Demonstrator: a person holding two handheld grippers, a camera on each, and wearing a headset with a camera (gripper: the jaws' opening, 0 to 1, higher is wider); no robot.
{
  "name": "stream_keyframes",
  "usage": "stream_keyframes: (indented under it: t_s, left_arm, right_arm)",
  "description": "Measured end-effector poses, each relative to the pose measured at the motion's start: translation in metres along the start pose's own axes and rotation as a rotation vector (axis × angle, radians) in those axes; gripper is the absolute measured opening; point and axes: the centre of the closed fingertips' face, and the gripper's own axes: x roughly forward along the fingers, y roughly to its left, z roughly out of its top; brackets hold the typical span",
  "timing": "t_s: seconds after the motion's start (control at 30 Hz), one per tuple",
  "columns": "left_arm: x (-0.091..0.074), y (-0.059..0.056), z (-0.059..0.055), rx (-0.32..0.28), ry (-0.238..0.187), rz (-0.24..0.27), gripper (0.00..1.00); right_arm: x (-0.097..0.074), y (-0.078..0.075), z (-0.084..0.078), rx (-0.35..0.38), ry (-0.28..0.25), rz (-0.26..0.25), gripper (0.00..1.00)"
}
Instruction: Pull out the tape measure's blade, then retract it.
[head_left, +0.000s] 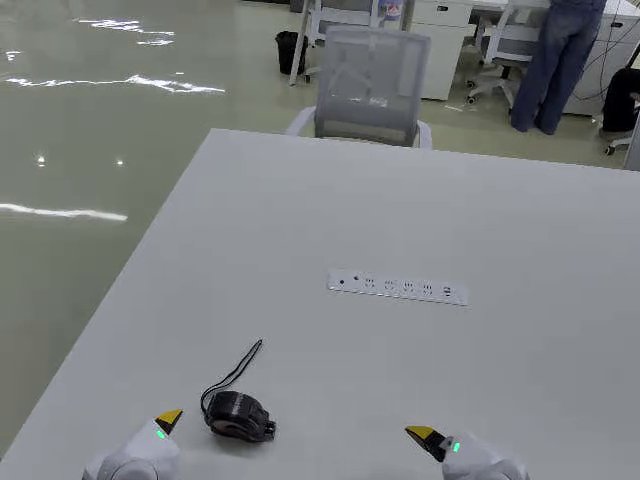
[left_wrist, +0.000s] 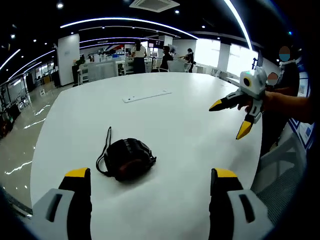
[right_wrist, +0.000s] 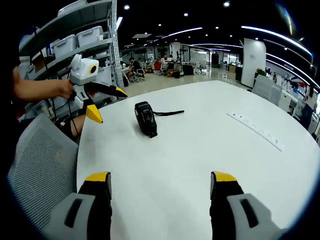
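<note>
A black tape measure (head_left: 238, 414) with a black wrist strap (head_left: 240, 362) lies on the white table (head_left: 400, 200) near its front edge, blade fully in. My left gripper (head_left: 168, 420) hovers just left of it, open, and the case (left_wrist: 127, 157) sits a little ahead of its yellow-tipped jaws in the left gripper view. My right gripper (head_left: 422, 436) is open farther right, well apart from the case (right_wrist: 146, 119). Each gripper appears in the other's view: the right gripper (left_wrist: 229, 121) and the left gripper (right_wrist: 109, 106), both with jaws spread and nothing held.
A white power strip (head_left: 398, 287) is set in the middle of the table. A grey mesh chair (head_left: 370, 85) stands at the far edge. A person (head_left: 555, 60) stands by desks at the back right. The table's left edge (head_left: 120, 300) drops to a shiny floor.
</note>
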Motion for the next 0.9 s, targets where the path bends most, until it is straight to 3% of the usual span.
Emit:
stream_keyframes:
  t_s: [0.23, 0.67, 0.9]
  left_arm:
    - [-0.012, -0.007, -0.008, 0.037, 0.012, -0.036, 0.99]
    - [-0.032, -0.006, -0.015, 0.053, 0.010, -0.035, 0.99]
    - [-0.037, 0.000, -0.018, 0.054, 0.005, -0.034, 0.99]
  right_arm:
    - [-0.022, -0.002, -0.012, 0.017, 0.001, -0.041, 0.88]
    - [-0.066, -0.007, -0.023, 0.050, -0.027, -0.099, 0.89]
    - [-0.084, -0.011, -0.029, 0.068, -0.031, -0.139, 0.90]
